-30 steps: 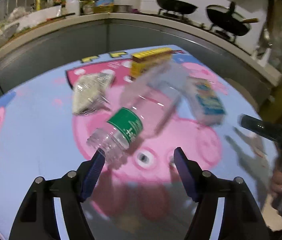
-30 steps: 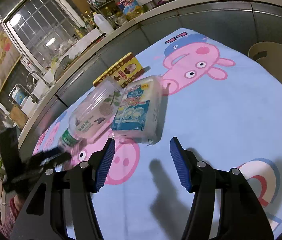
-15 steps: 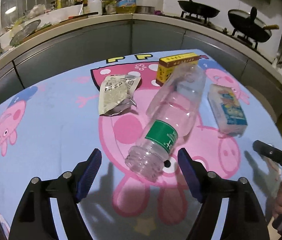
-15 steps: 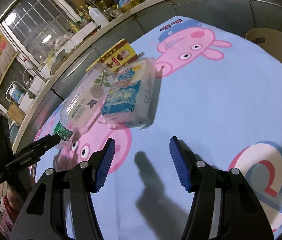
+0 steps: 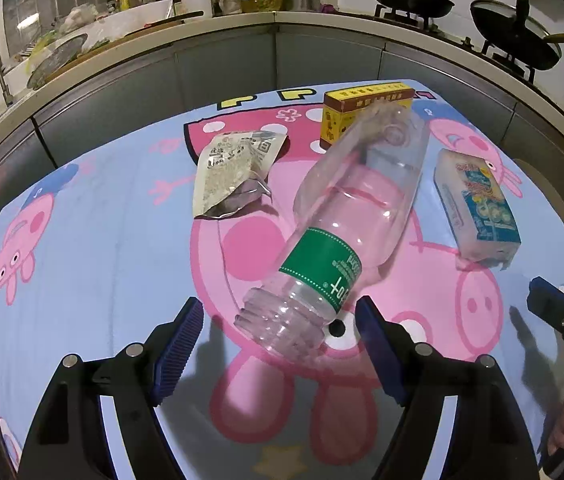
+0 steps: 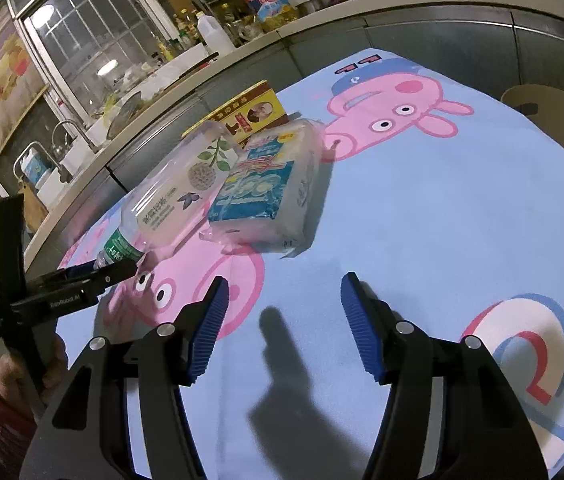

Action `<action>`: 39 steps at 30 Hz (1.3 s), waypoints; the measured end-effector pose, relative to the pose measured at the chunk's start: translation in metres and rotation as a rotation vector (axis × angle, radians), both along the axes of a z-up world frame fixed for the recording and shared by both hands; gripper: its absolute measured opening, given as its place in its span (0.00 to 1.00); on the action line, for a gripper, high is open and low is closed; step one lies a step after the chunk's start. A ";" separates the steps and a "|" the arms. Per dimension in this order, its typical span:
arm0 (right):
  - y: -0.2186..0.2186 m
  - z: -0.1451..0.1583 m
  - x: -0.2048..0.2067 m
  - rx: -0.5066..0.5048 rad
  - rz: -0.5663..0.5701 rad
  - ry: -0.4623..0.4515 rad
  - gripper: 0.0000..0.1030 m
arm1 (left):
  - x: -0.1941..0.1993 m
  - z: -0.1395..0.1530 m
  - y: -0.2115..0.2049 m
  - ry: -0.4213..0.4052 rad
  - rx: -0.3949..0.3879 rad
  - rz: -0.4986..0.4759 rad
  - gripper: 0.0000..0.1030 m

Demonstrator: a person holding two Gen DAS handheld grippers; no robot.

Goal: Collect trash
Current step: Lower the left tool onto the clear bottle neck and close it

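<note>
Left gripper (image 5: 279, 354) spread wide, nothing clamped; clear capless plastic bottle with green label (image 5: 340, 236) lies neck-first between its fingertips. Right gripper (image 6: 282, 330) part-open, empty. Risk: round neck rolls aside on closing

The left tool (image 5: 279, 322) stands spread (pads clear) around the neck of the empty plastic bottle (image 5: 346, 224).

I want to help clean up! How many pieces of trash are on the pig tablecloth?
4: a clear plastic bottle in the middle, a crumpled silver pouch left of it, a yellow cardboard box behind, a blue-white tissue pack right.
</note>
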State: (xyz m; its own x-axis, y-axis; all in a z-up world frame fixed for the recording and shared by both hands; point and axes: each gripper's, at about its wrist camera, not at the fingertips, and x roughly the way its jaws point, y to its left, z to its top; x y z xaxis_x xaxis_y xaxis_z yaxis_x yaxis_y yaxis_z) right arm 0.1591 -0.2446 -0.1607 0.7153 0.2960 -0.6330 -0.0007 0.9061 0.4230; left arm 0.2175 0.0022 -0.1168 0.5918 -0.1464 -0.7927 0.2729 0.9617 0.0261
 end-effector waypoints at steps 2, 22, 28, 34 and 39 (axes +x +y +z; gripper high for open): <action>0.000 0.000 0.000 0.001 0.000 -0.001 0.57 | 0.001 0.000 -0.002 0.002 0.004 -0.002 0.76; 0.000 -0.002 -0.003 -0.003 0.014 -0.027 0.58 | 0.006 -0.005 -0.021 0.012 0.066 -0.014 0.64; -0.001 -0.002 -0.004 0.004 0.015 -0.032 0.58 | 0.007 -0.011 -0.023 0.022 0.078 -0.007 0.63; -0.001 -0.003 -0.003 0.005 0.017 -0.036 0.59 | 0.008 -0.012 -0.021 0.028 0.063 0.002 0.63; 0.000 -0.003 -0.003 -0.005 0.022 -0.038 0.62 | 0.011 -0.012 -0.020 0.048 0.041 0.013 0.60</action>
